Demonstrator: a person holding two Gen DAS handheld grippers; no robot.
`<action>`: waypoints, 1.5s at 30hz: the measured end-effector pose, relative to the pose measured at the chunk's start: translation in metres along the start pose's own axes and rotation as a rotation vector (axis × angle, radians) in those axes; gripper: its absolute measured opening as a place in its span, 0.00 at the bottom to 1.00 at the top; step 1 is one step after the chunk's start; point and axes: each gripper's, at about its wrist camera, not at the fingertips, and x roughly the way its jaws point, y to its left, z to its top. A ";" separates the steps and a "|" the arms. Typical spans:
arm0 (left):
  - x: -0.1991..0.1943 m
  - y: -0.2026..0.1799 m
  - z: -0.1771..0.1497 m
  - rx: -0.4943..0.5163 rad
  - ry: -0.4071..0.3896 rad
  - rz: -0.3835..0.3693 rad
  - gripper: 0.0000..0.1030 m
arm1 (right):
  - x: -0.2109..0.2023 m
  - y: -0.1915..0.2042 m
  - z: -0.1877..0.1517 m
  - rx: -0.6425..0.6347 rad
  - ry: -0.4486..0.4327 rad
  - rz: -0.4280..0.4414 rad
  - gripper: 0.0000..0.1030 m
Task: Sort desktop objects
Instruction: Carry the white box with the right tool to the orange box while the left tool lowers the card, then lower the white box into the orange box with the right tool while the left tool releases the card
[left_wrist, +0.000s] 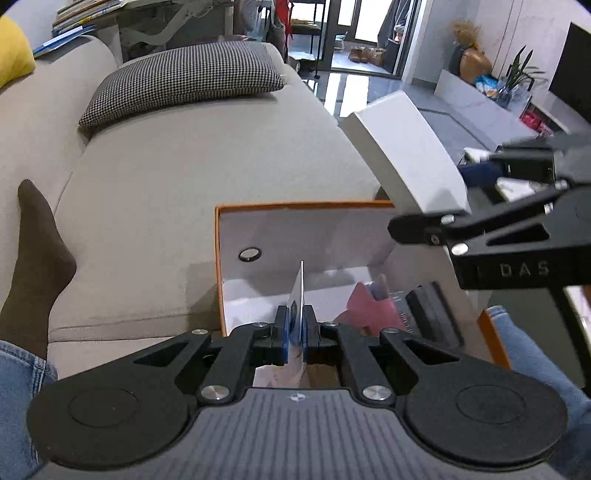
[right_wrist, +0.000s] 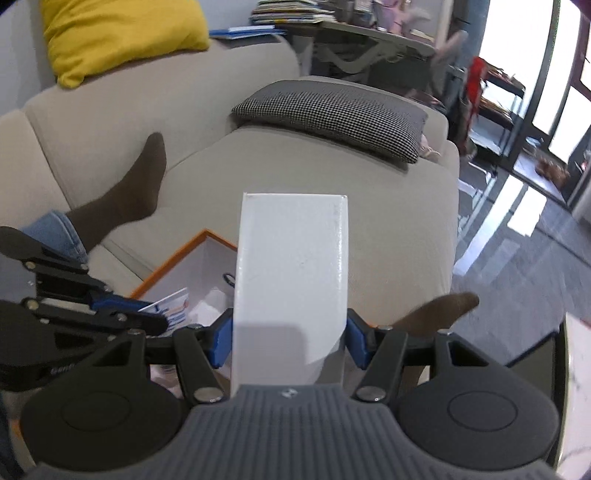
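Gripper bodies are filling the bottom of both wrist views. Sofa (left_wrist: 192, 206), beige, is lying behind everything, with a houndstooth cushion (left_wrist: 181, 79) at 11 o'clock in the left view.

Orange-rimmed box (left_wrist: 219, 266), lid off, is sitting between the person's jeans-clad legs; in the left view a pink item (left_wrist: 364, 304) and a dark flat object (left_wrist: 432, 314) are lying inside at 3 o'clock of the left fingers. A small round metal piece (left_wrist: 249, 254) is showing on the far inner wall.

White carton (right_wrist: 291, 277): the right gripper (right_wrist: 290, 341) is clamping it at medium spread, blue pads pressing on both side faces, the carton reaching up and away at 12 o'clock. In the left view it is hovering at 1 o'clock, above the box's right corner.

Card (left_wrist: 298, 295), thin and printed: the left gripper (left_wrist: 294, 330) is pinching it edge-on, jaws nearly closed, over the box's open interior.

Judgement: the step in hand looks like dropping both items into the box. Lowering the card first, near the bare left floor, should be keeping it clear of the pink item. The carton is wanting to be laid flat afterwards, with the two grippers kept apart.
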 end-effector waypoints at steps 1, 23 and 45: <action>0.003 -0.001 -0.001 -0.002 0.014 -0.001 0.06 | 0.003 0.001 0.000 -0.028 0.001 -0.005 0.61; -0.043 0.077 -0.010 -0.154 0.012 -0.243 0.20 | 0.064 0.080 -0.005 -0.878 0.074 -0.144 0.61; -0.046 0.120 -0.014 -0.229 0.022 -0.191 0.21 | 0.097 0.109 -0.048 -1.255 0.066 -0.269 0.72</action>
